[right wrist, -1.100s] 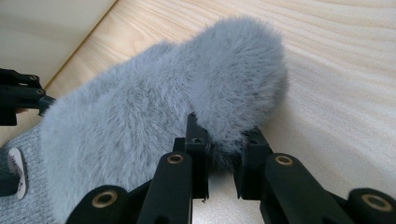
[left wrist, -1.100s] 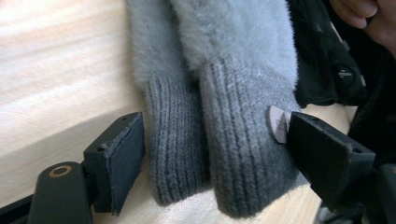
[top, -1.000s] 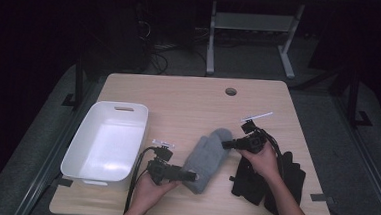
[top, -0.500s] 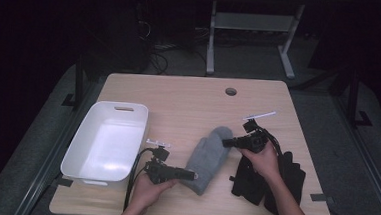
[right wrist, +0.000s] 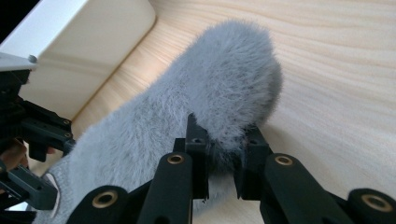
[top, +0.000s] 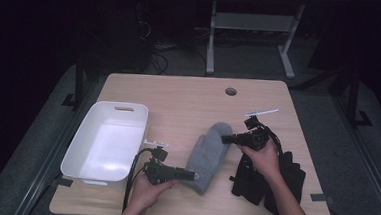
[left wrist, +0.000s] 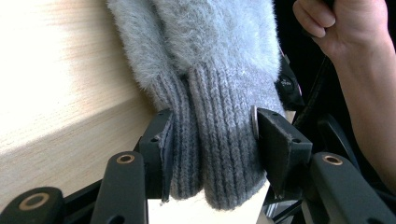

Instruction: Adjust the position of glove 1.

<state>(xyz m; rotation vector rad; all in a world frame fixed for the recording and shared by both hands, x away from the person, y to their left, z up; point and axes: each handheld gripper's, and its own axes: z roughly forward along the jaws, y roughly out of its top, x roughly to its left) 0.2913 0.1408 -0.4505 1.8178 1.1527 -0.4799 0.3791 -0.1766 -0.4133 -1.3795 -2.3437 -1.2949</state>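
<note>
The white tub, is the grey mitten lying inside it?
No, the grey mitten lies on the table beside the white tub.

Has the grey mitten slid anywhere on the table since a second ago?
No. In the high view the grey mitten lies just as far from the white tub as before; the left tongs have just been closing on its cuff.

A light wooden table [top: 189, 102] holds everything. It has a small round hole [top: 231, 91] up at about 1 o'clock. A white plastic bin [top: 107, 140] sits at 9 o'clock. A fuzzy grey mitten [top: 209, 154] lies near the middle, toward 5 o'clock. Black gloves [top: 269, 177] lie at 4 o'clock, just beside the mitten.
</note>
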